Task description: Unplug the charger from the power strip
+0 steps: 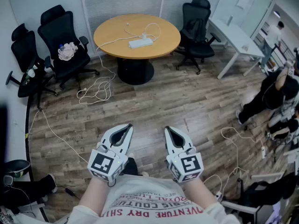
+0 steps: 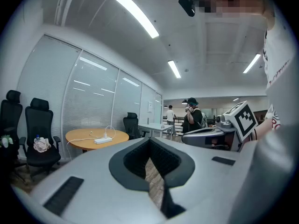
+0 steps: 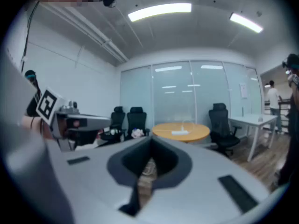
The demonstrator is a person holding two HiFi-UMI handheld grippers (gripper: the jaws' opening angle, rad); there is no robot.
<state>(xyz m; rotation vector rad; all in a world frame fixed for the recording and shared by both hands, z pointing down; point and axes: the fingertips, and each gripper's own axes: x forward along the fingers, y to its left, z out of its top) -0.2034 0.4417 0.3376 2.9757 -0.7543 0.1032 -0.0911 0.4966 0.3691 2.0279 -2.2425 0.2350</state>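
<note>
Progress nil: left claw (image 1: 126, 129) and right claw (image 1: 170, 131) pressed together, empty. Charger (image 1: 144, 36) sits in power strip (image 1: 140, 43) on round table (image 1: 112, 29), well ahead of both claws; approach, grip and pull outstanding.

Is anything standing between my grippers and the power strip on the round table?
Nothing solid: bare floor lies between the left gripper, the right gripper and the table with the power strip. A loose cable coil lies on the floor left of the table's base.

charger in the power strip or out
In: the charger stands plugged on the power strip on the round table.
</note>
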